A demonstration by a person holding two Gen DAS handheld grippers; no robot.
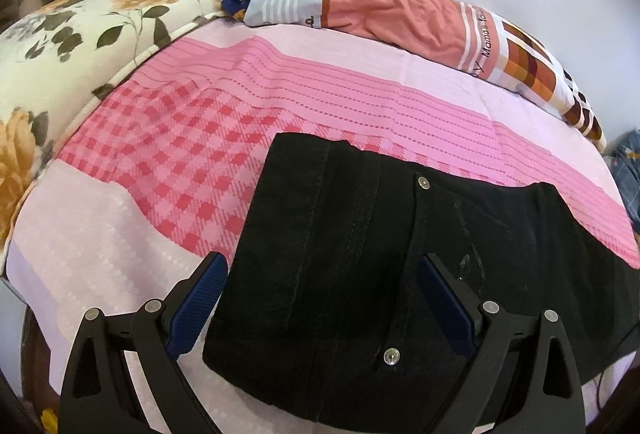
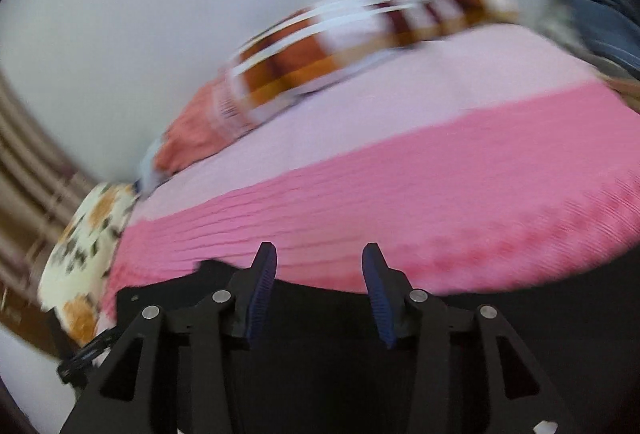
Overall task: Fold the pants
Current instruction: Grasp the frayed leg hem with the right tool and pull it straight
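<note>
While both grippers gape, pants seemingly lie beneath.

- Black pants, as I see them: folded flat on the pink bedsheet, metal snaps up, extending toward the right.

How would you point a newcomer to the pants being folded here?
Start from the bed with its pink striped and checked cover. Near its front edge, below the checked patch, lie the black pants, between the open left gripper fingers. They are the only plain black fabric there, with two silver snaps.
</note>
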